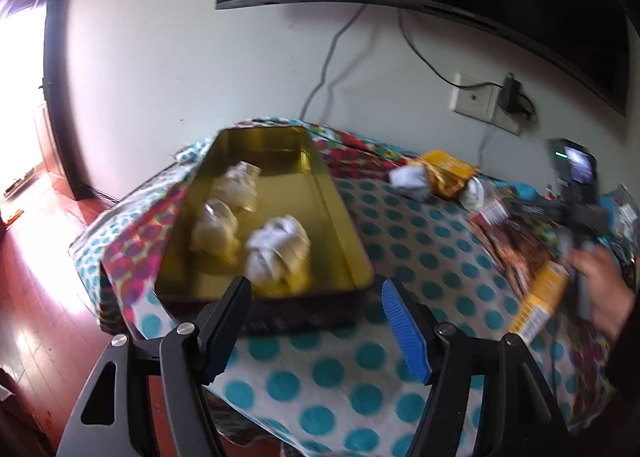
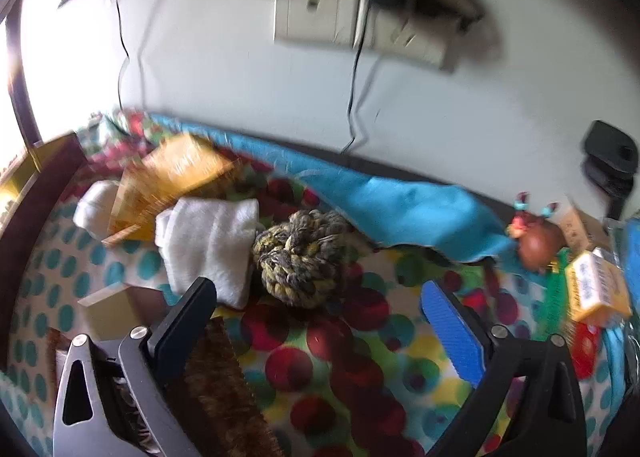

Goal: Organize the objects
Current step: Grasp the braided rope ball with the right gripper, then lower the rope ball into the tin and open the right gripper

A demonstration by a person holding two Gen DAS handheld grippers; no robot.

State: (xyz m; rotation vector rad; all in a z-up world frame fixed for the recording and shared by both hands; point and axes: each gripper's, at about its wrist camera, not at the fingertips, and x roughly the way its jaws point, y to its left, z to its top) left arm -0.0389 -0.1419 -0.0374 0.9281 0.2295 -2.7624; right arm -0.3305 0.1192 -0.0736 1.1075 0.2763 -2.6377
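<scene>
A gold-lined tin box (image 1: pixel 344 241) sits on a polka-dot cloth and holds three rolled white sock bundles (image 1: pixel 278 251). My left gripper (image 1: pixel 316 289) is open and empty just in front of the tin's near wall. More white bundles (image 1: pixel 408 177) lie beyond the tin. In the right wrist view my right gripper (image 2: pixel 320 289) is open and empty. It hovers just in front of a yellow-and-grey sock ball (image 2: pixel 300 257) and a white rolled sock (image 2: pixel 208 241) to its left. The right gripper also shows in the left wrist view (image 1: pixel 576 197), held in a hand.
A yellow packet (image 2: pixel 176 177) and another white roll (image 2: pixel 96 205) lie behind the white sock. A blue cloth (image 2: pixel 400 209), a brown toy (image 2: pixel 536 245) and a yellow box (image 2: pixel 596 289) are to the right. The tin's dark wall (image 2: pixel 36 217) stands left. Cables and a socket (image 2: pixel 320 9) are on the wall.
</scene>
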